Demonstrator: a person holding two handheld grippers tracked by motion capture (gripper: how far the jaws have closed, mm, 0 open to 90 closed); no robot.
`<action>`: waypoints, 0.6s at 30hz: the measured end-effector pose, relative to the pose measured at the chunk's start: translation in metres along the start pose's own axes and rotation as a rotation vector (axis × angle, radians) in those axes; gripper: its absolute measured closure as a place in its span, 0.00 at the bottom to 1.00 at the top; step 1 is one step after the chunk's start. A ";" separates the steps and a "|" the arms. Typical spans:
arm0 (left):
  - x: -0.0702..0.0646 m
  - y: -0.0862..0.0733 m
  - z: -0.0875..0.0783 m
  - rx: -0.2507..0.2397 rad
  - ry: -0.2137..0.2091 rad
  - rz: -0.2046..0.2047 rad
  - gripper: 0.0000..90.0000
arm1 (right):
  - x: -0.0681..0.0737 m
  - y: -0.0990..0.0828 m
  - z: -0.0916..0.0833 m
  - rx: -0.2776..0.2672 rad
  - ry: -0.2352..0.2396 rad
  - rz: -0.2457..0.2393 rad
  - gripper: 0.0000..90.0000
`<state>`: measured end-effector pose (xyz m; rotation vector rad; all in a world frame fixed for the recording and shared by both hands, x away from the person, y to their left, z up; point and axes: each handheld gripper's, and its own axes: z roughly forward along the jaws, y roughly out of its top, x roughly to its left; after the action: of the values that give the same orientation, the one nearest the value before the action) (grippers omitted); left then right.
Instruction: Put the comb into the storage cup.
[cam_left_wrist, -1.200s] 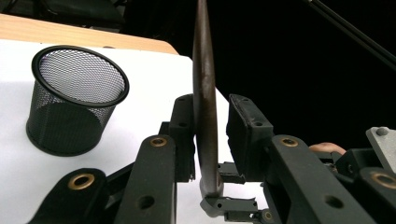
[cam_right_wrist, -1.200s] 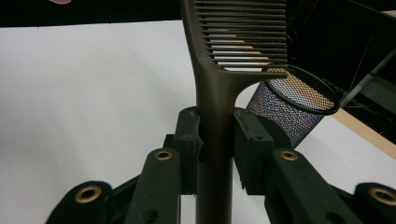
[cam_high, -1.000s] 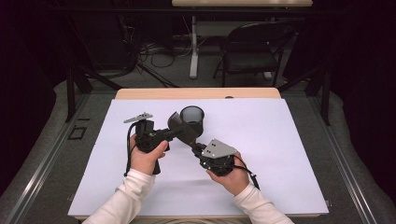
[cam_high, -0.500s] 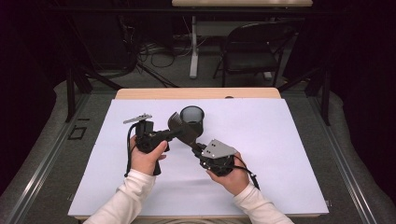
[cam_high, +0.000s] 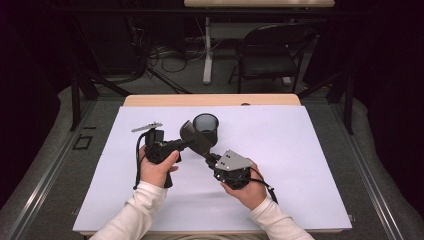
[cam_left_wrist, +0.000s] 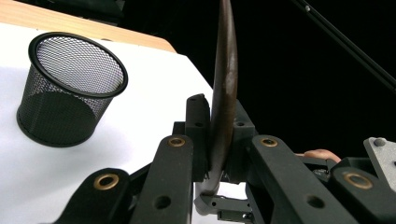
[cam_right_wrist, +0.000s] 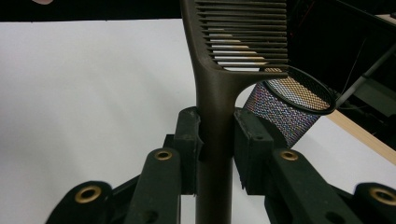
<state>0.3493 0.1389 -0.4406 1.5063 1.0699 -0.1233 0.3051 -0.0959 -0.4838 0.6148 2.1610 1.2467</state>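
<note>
A dark brown comb (cam_high: 196, 138) is held off the table between my two grippers, in front of a black mesh cup (cam_high: 206, 127). My left gripper (cam_high: 186, 144) comes in from the left; its jaws have just been closing and now clamp the comb (cam_left_wrist: 224, 93) edge-on near the head. My right gripper (cam_high: 211, 159) reaches up from the lower right, shut on the comb's handle (cam_right_wrist: 214, 154) below the teeth. The mesh cup (cam_left_wrist: 70, 88) stands upright and empty on the white sheet, close behind the comb (cam_right_wrist: 233, 42).
A white sheet (cam_high: 300, 165) covers the table, whose wooden far edge (cam_high: 210, 100) lies just beyond the cup. A dark chair (cam_high: 265, 55) and table legs stand on the floor behind.
</note>
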 end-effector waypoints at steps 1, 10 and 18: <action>0.000 0.000 0.000 -0.001 -0.001 -0.002 0.93 | 0.000 0.000 0.000 0.000 0.000 0.000 0.81; 0.000 0.000 0.000 0.000 -0.005 -0.015 0.93 | -0.001 0.000 0.000 0.000 0.002 0.001 0.81; 0.000 -0.001 0.000 -0.012 -0.002 -0.013 0.93 | -0.001 -0.001 0.001 -0.003 0.006 0.007 0.81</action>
<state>0.3488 0.1384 -0.4409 1.4884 1.0777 -0.1270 0.3062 -0.0963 -0.4843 0.6185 2.1633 1.2572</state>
